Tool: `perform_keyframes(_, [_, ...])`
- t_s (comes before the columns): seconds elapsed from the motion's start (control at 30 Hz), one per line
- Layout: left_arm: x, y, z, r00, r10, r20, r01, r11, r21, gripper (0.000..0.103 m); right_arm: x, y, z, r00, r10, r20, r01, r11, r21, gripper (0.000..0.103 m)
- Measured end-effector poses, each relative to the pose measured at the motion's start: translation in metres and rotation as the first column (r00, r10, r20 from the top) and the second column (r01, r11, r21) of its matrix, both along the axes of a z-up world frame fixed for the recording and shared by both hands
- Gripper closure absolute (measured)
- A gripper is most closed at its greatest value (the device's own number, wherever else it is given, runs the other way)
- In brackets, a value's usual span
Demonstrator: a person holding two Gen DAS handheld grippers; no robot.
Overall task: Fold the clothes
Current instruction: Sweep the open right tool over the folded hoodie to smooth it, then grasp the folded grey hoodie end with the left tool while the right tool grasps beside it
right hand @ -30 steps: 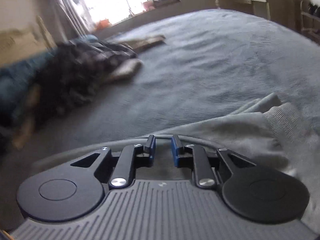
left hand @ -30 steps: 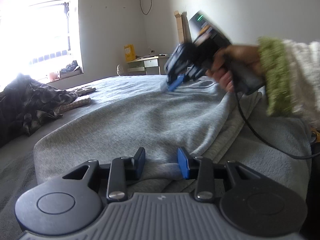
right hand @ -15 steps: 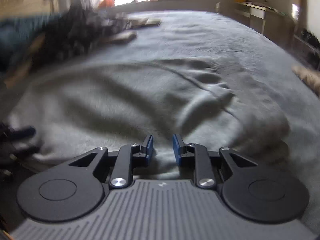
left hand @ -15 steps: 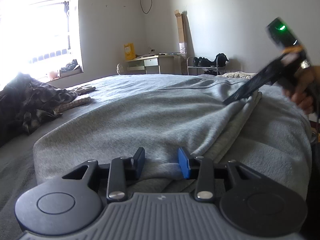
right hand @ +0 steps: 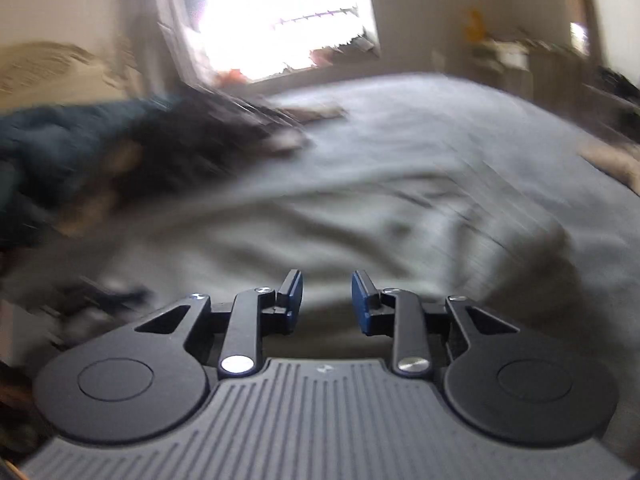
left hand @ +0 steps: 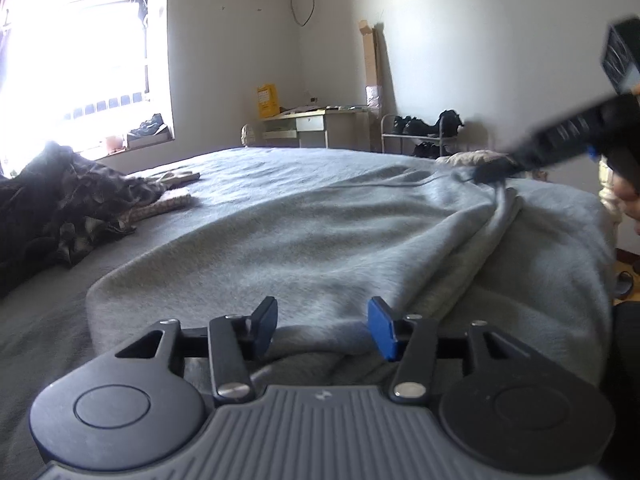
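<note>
A light grey sweatshirt (left hand: 320,240) lies spread on the grey bed (left hand: 280,176), with a long fold ridge running to the far right. My left gripper (left hand: 322,322) sits at its near hem. Its jaws are opening, and a hump of cloth lies between them without the pads pressing on it. My right gripper (left hand: 486,172), held by a hand (left hand: 628,196), touches the far end of the ridge. In the blurred right wrist view the right gripper (right hand: 326,296) is opening over the grey cloth (right hand: 320,220), with nothing visibly pinched.
A dark heap of clothes (left hand: 60,200) lies at the bed's left, with a folded knitted piece (left hand: 160,204) beside it. A desk (left hand: 316,128) and a shoe rack (left hand: 420,132) stand against the far wall under a bright window.
The left jaws have spread wider and let go of the hem. The right gripper has swung from the middle of the garment to the far right. Its jaws have widened and its view is blurred.
</note>
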State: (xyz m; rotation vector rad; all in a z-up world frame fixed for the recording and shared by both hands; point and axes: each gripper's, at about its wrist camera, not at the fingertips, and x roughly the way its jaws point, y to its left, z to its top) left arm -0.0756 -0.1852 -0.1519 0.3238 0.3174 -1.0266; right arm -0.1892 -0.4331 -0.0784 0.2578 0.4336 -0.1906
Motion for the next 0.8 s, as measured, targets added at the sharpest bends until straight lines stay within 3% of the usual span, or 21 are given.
perform_keyframes(0.13, [-0.019,0.016,0.006,0.998,0.008,0.057,-0.009,1.0,0.023,0.048,0.031,0.039,-0.004,0.99,0.142,0.023,-0.141,0.989,-0.035,0.076])
perform_keyframes(0.27, [-0.017,0.026,-0.007,0.999,0.011,0.04,-0.015,0.995,0.099,0.048,0.059,0.057,-0.048,0.979,0.185,-0.082,-0.186,0.982,-0.012,0.077])
perform_keyframes(0.33, [-0.013,0.031,-0.013,0.999,0.019,0.025,-0.022,0.993,0.119,0.048,0.061,0.066,-0.062,0.978,0.176,-0.112,-0.184,0.981,-0.068,0.077])
perform_keyframes(0.43, [-0.013,0.044,-0.004,1.0,0.019,0.002,-0.019,0.996,0.09,0.048,0.055,0.076,-0.039,0.981,0.164,-0.109,-0.176,0.978,-0.114,0.076])
perform_keyframes(0.6, [-0.011,0.075,0.015,0.996,0.044,-0.08,-0.043,0.999,0.013,0.048,0.056,0.097,-0.007,0.973,0.229,-0.004,-0.226,0.959,-0.172,0.076])
perform_keyframes(0.8, [0.007,0.12,0.028,0.967,0.134,-0.218,-0.153,0.985,-0.075,0.048,0.074,0.115,-0.052,0.964,0.249,-0.089,-0.263,0.944,-0.201,0.075])
